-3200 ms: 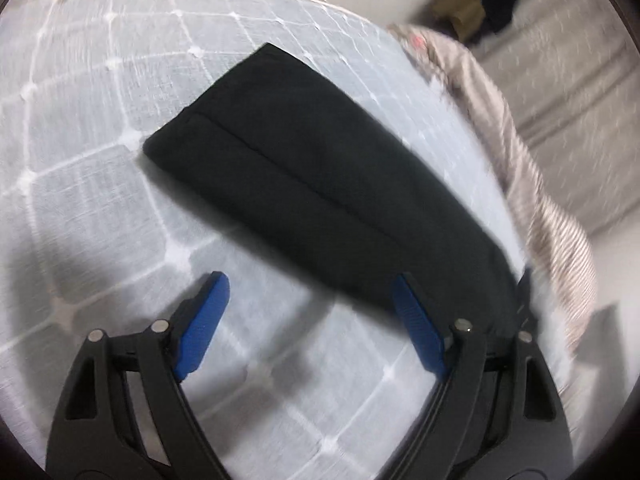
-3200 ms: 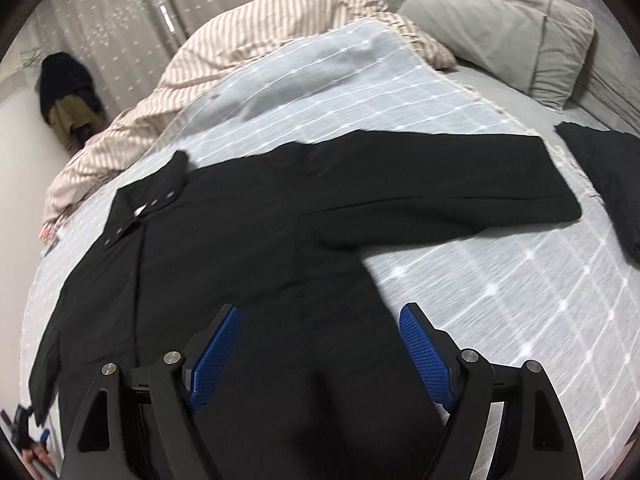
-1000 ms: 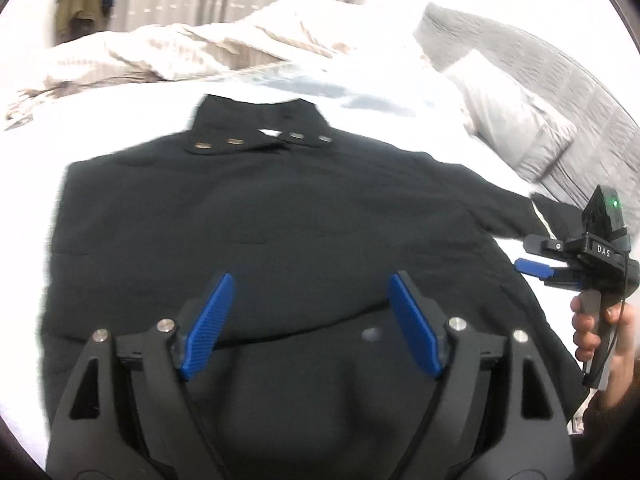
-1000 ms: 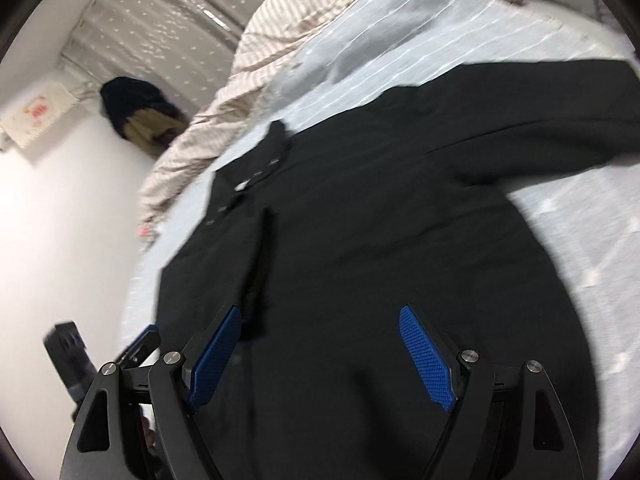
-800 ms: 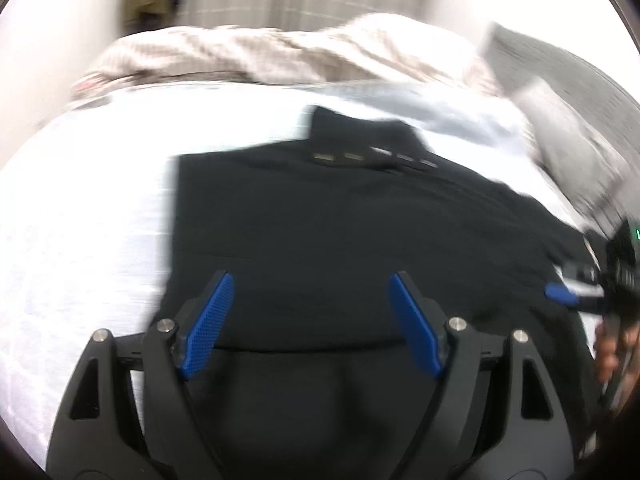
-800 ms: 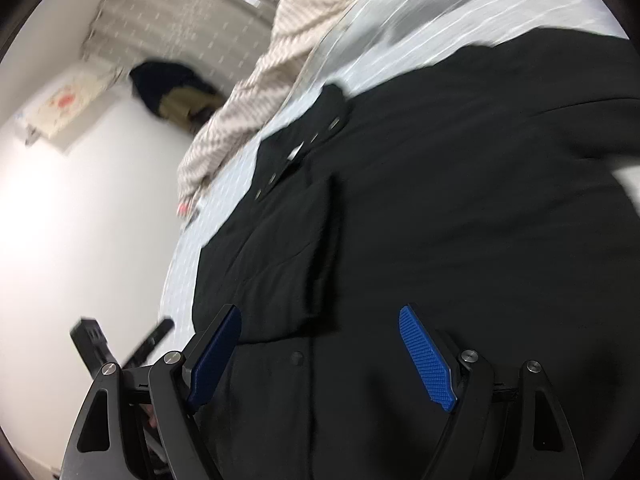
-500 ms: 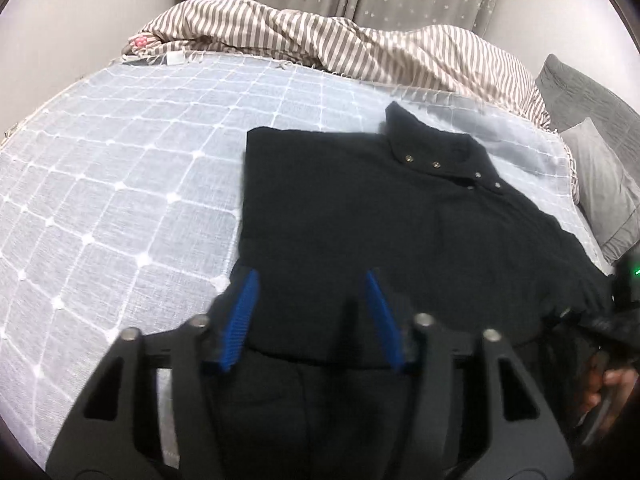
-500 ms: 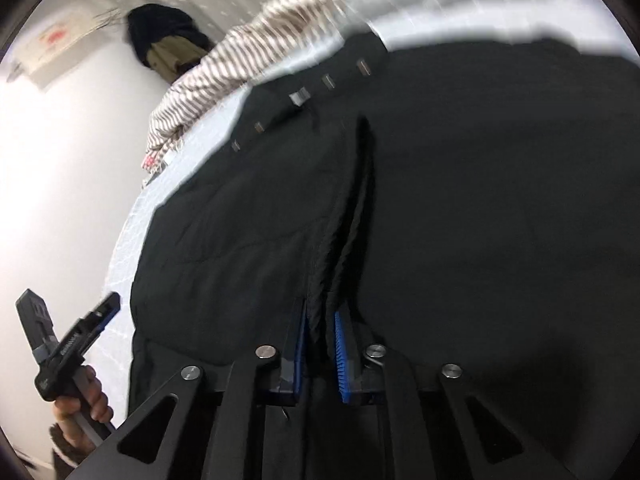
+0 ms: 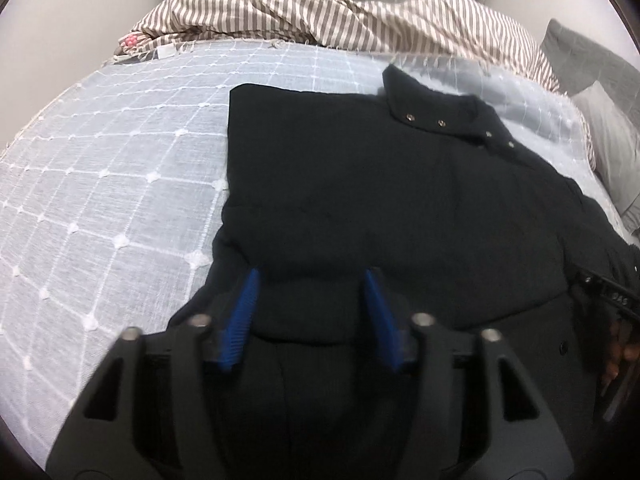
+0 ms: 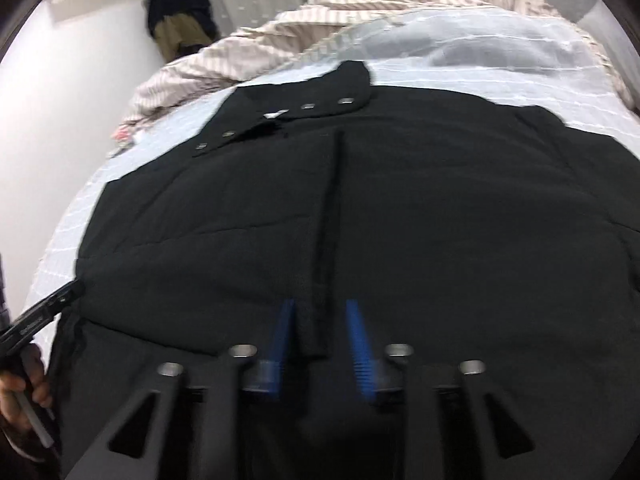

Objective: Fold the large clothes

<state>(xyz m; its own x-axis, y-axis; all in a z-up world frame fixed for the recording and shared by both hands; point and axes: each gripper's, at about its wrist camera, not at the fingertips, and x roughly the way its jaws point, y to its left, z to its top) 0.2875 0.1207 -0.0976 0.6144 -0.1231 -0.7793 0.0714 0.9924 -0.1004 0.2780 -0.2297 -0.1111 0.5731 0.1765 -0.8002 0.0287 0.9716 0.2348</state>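
A large black jacket lies front up on the bed, collar with snaps at the far end, its left sleeve folded in over the body. My left gripper hovers low over the folded part's near edge, its jaws opening, and the blue pads do not press the cloth. In the right wrist view a raised ridge of black cloth runs down between the blue fingers of my right gripper, whose jaws are also opening, with gaps on both sides. Each gripper shows at the other view's edge, held by a hand.
The jacket lies on a pale blue bedspread with a white grid. A striped duvet is bunched along the far side, with grey pillows at the right. Dark clothes hang on the wall by the curtain.
Half a second ago my right gripper was pinched shut on the cloth ridge; its jaws now stand apart. The left jaws narrowed, then widened. Both grippers came lower over the jacket.
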